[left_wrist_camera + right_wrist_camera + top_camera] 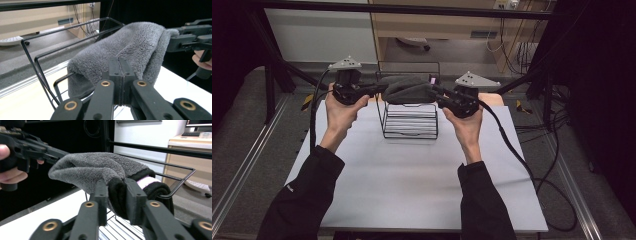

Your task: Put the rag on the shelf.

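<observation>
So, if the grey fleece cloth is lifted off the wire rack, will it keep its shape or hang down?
The grey fleece cloth probably hangs down: it already sags between the left gripper and the right gripper, which pinch its two ends. Its fluffy pile suggests little slipping. It may drag on the wire rack, which looks light.

Fuzzy grey fleece sock [130, 47], black-cuffed with a pink band, is lying over a thin black-coated wire rack [409, 120], while matt black plastic grippers with brass-looking rivets are showing above a smooth, matt white tabletop [412, 180].
</observation>
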A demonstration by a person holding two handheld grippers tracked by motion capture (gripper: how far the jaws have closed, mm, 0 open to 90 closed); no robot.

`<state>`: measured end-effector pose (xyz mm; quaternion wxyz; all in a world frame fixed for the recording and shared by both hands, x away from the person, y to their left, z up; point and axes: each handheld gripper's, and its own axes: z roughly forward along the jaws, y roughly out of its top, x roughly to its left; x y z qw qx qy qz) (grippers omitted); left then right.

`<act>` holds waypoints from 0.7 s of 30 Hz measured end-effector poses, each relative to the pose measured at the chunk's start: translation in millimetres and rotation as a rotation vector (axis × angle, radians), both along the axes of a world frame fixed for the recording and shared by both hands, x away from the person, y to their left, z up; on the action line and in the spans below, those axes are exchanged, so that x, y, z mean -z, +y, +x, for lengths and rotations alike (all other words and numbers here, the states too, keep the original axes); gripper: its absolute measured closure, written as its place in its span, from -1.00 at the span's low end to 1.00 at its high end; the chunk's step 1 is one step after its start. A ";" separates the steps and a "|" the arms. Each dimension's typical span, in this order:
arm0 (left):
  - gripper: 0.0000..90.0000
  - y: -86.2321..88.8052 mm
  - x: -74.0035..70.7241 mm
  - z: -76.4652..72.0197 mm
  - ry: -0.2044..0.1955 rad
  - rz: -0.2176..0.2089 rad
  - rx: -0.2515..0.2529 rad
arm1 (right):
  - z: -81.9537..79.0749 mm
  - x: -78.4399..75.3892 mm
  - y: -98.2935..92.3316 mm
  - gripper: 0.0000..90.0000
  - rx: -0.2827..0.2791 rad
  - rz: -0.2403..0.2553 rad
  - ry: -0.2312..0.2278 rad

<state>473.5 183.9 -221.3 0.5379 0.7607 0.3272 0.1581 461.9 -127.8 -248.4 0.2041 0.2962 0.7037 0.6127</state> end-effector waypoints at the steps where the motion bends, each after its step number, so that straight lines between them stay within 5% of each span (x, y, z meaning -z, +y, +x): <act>1: 0.99 -0.2 0.9 -0.3 0.001 0.005 0.002 | -0.6 -0.7 -0.6 0.47 -0.002 0.004 0.003; 4: 0.99 -1.6 4.0 -1.8 -0.001 0.025 0.003 | -1.7 -2.7 -3.0 0.24 0.003 0.006 0.008; 12: 0.99 -4.2 14.5 0.3 0.014 0.057 0.006 | -3.4 -11.9 -8.6 0.11 0.016 0.028 -0.001; 14: 0.99 -5.1 18.3 1.4 0.020 0.068 0.003 | -3.6 -14.9 -8.2 0.16 0.013 0.028 -0.005; 21: 0.99 -7.2 27.3 4.1 0.022 0.079 -0.003 | 0.3 -12.7 -1.5 0.87 -0.016 -0.009 0.059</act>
